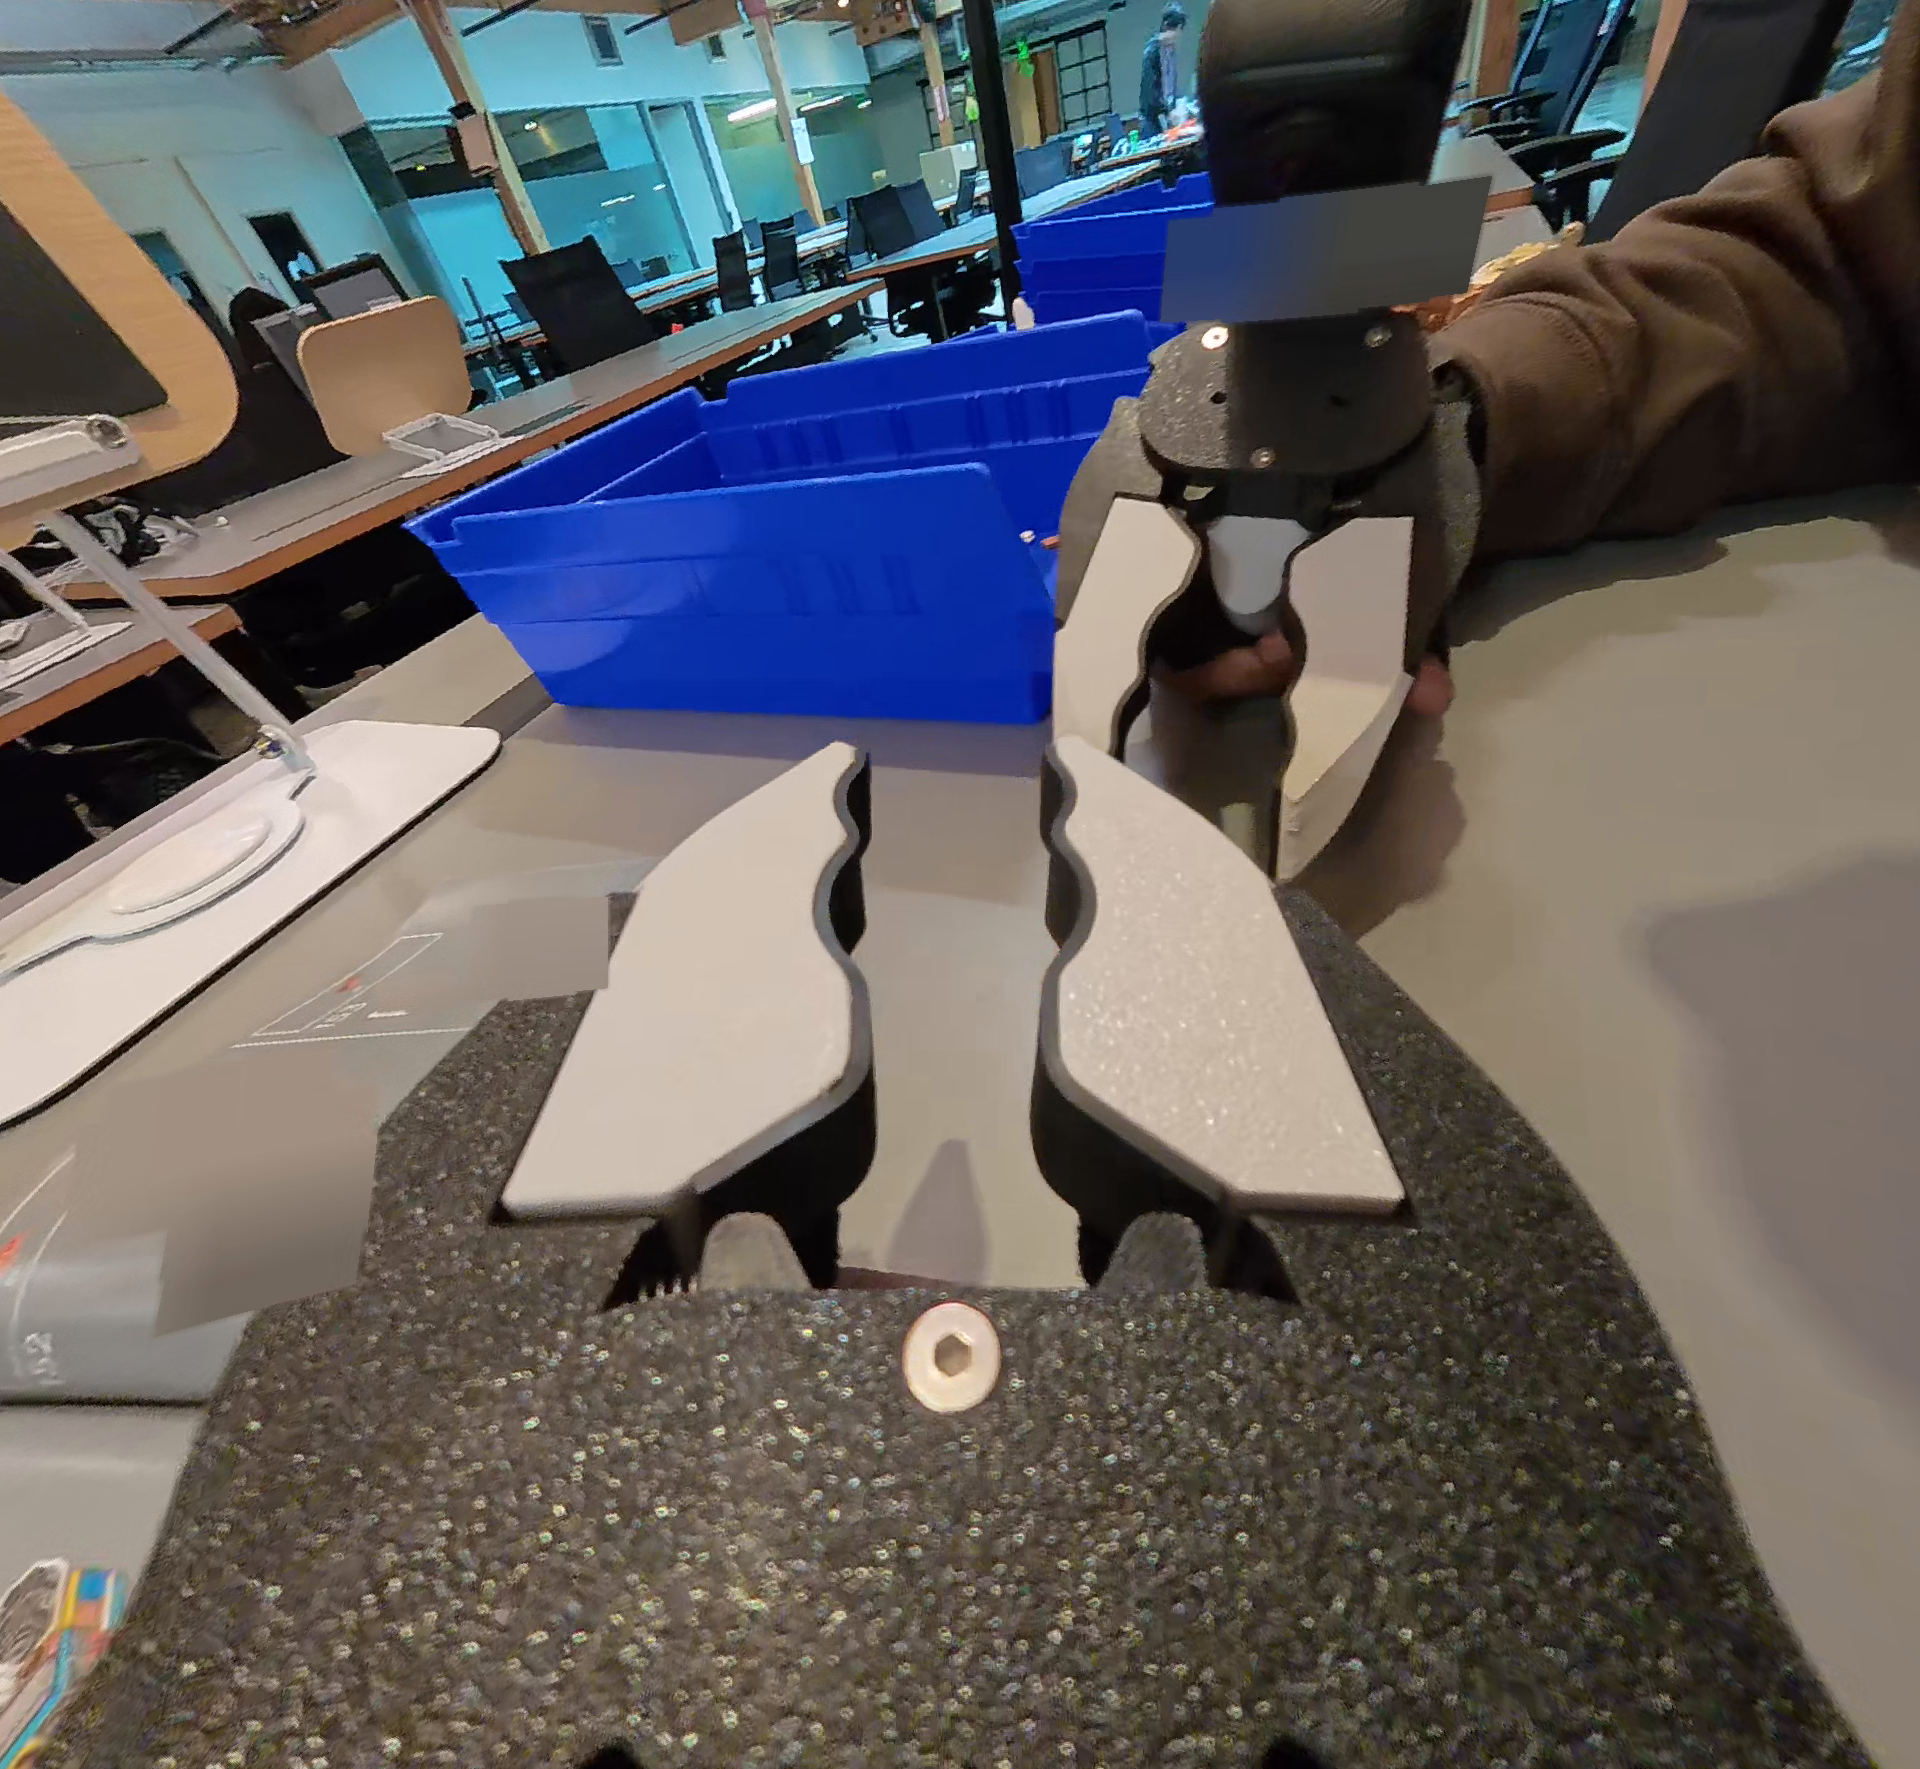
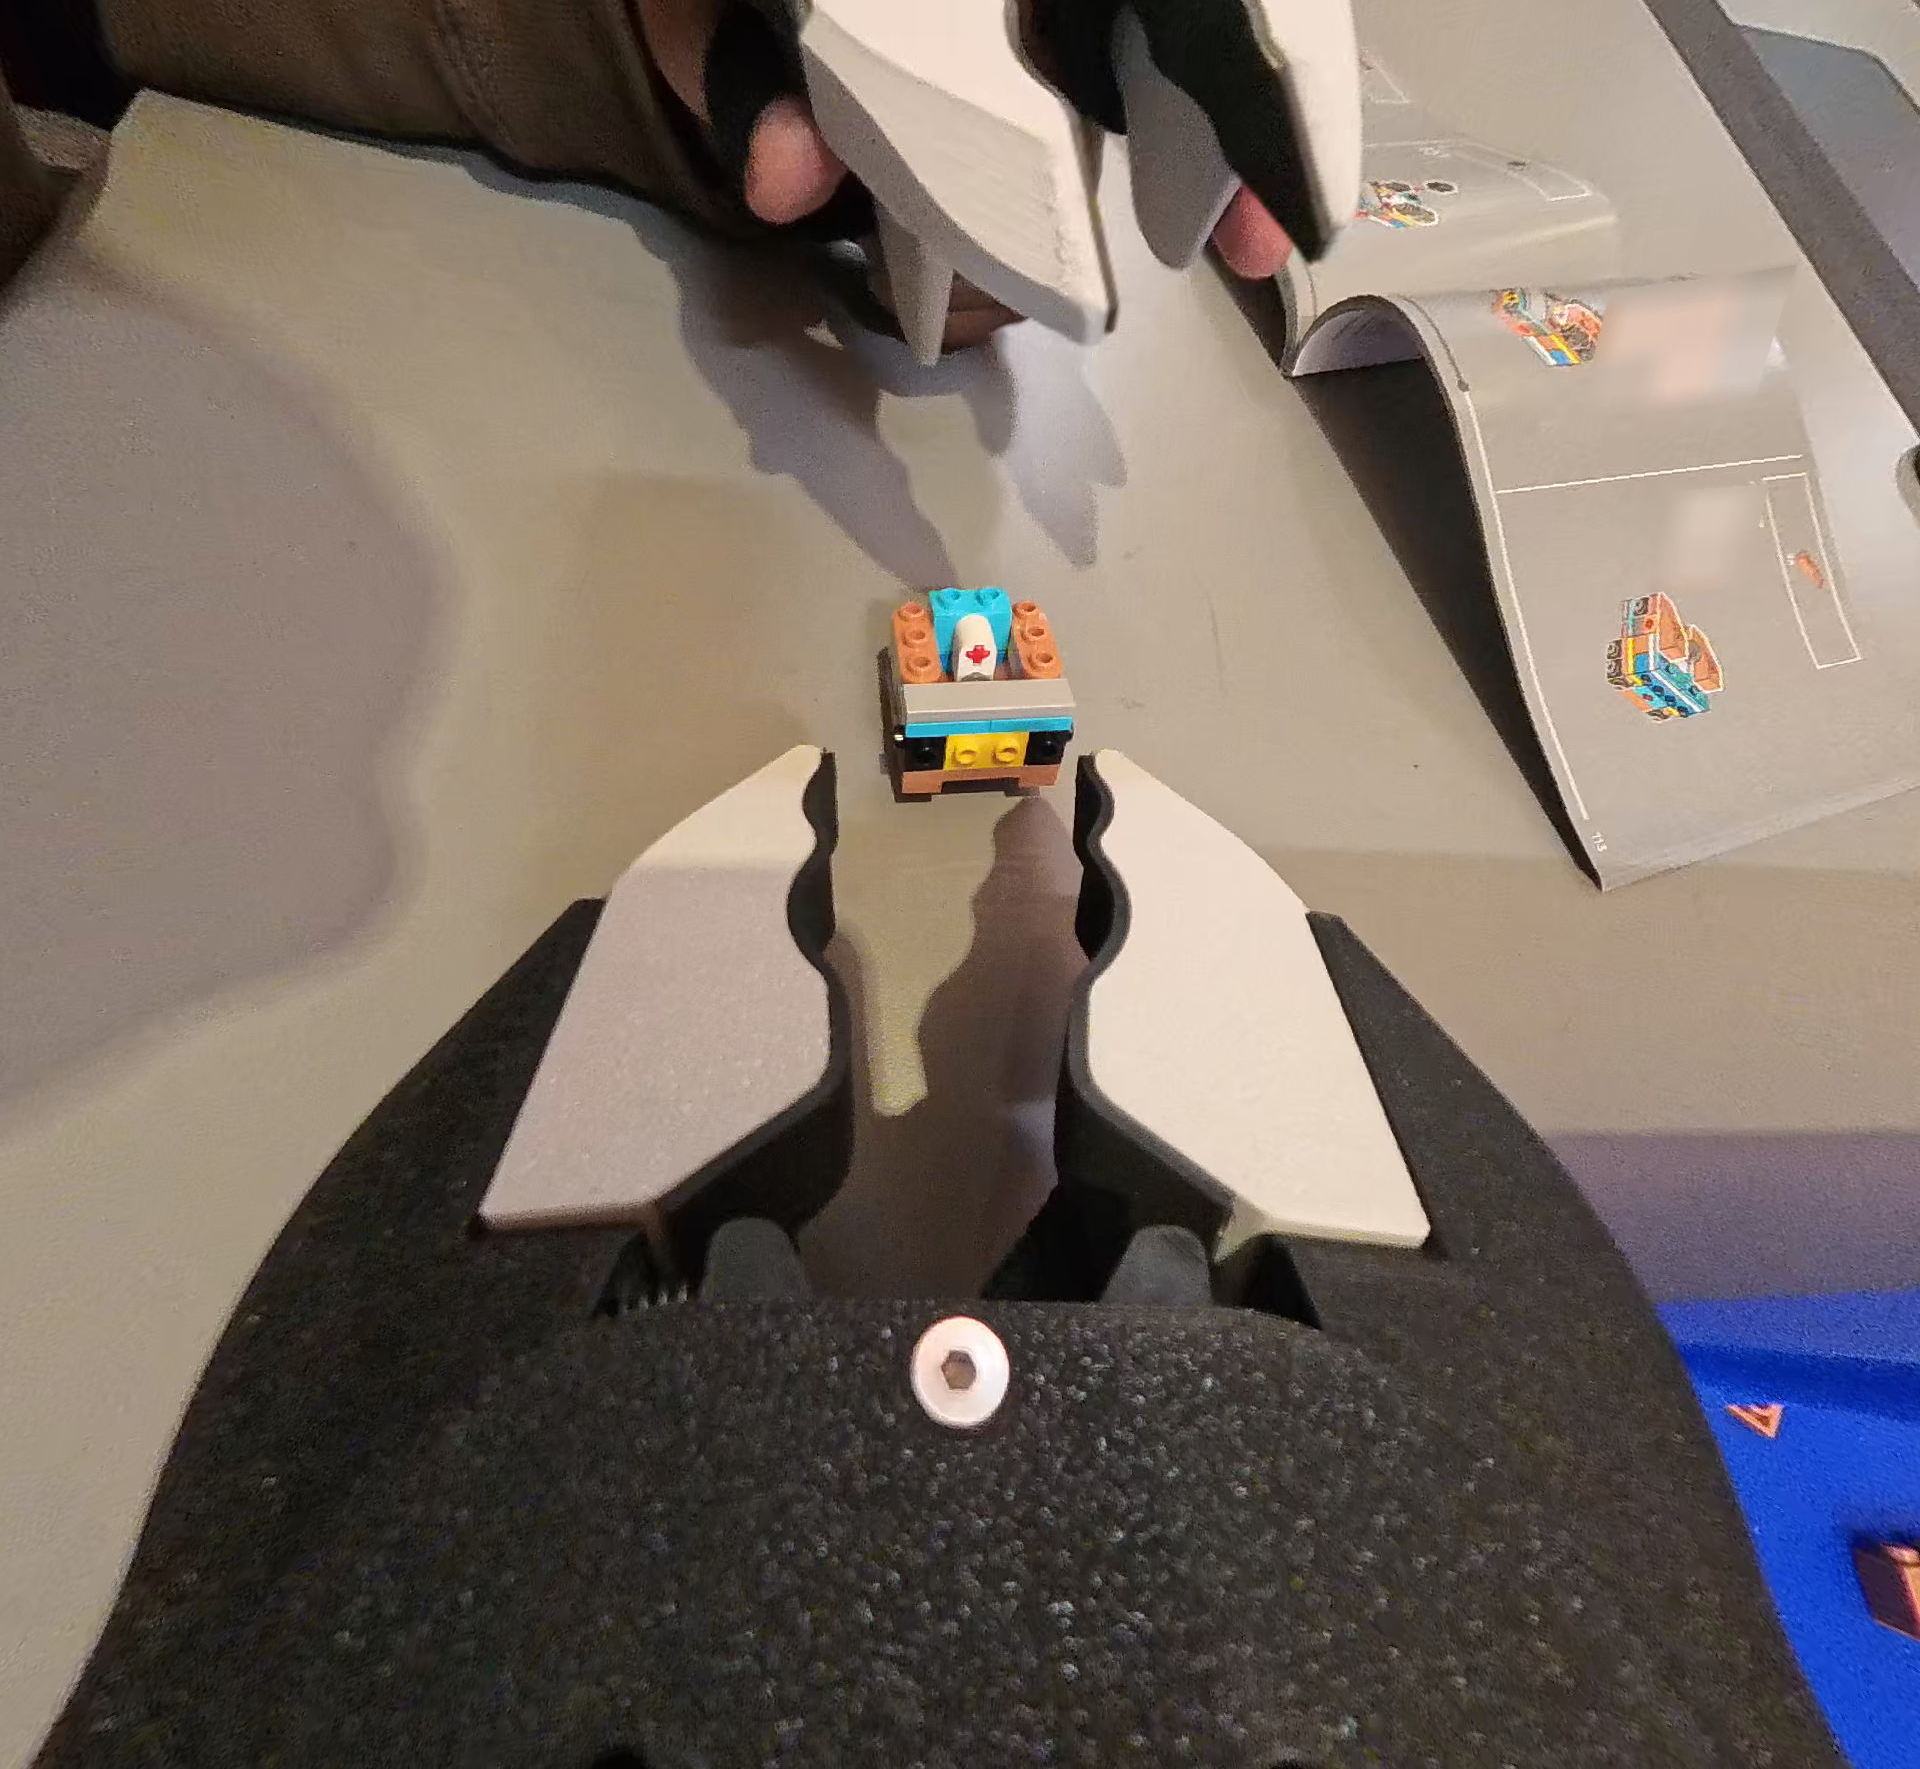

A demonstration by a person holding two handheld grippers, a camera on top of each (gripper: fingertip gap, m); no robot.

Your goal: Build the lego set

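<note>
A small lego model (image 2: 977, 691) stands on the grey table (image 2: 312, 680). It has orange, teal, grey, yellow and black bricks and a white piece with a red cross on top. My right gripper (image 2: 956, 763) is open and empty, its fingertips just short of the model on either side. My left gripper (image 1: 956, 763) is open and empty, with only table between its fingers. In the right wrist view it (image 2: 1132, 275) hovers beyond the model, tilted down. In the left wrist view the right gripper (image 1: 1216, 784) is held by a hand in a brown sleeve; the model is not seen there.
An open instruction booklet (image 2: 1662, 524) lies right of the model. A blue bin (image 2: 1818, 1511) with a small orange piece (image 2: 1756, 1418) and a brown piece (image 2: 1891, 1584) is at lower right. Blue bins (image 1: 779, 576) stand behind the work spot. A white monitor base (image 1: 260, 836) is at left. Spacing between my two grippers at the tips: around 8 centimetres.
</note>
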